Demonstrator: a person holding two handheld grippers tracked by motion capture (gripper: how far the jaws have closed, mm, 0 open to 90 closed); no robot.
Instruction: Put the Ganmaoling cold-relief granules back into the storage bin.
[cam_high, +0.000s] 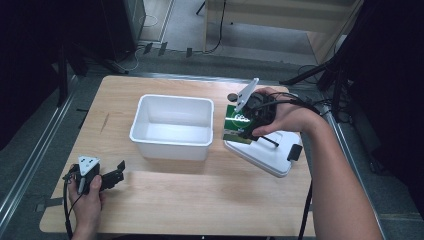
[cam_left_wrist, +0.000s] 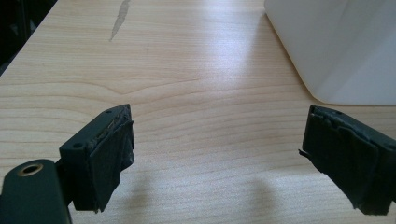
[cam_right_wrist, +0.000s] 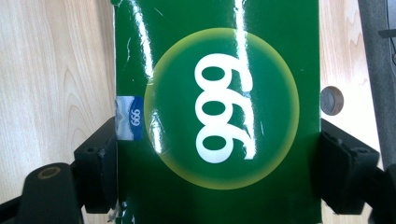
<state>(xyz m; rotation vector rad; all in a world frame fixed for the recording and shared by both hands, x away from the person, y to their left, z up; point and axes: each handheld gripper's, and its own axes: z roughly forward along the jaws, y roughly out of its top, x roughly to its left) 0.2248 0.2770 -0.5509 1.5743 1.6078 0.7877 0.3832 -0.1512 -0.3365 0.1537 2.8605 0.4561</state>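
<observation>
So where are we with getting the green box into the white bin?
Done: the right gripper has the green box clamped by its sides and off the table, above the white lid. In hand: carrying it; it hangs just right of the white bin, not over it. Left: move it across and release it inside; the bin looks empty so far. The left gripper rests open near the table's front edge.

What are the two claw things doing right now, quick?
Left gripper: open, nothing between its fingers, low over the table.
Right gripper: closed on the green box, fingers clamped on its two sides.
</observation>
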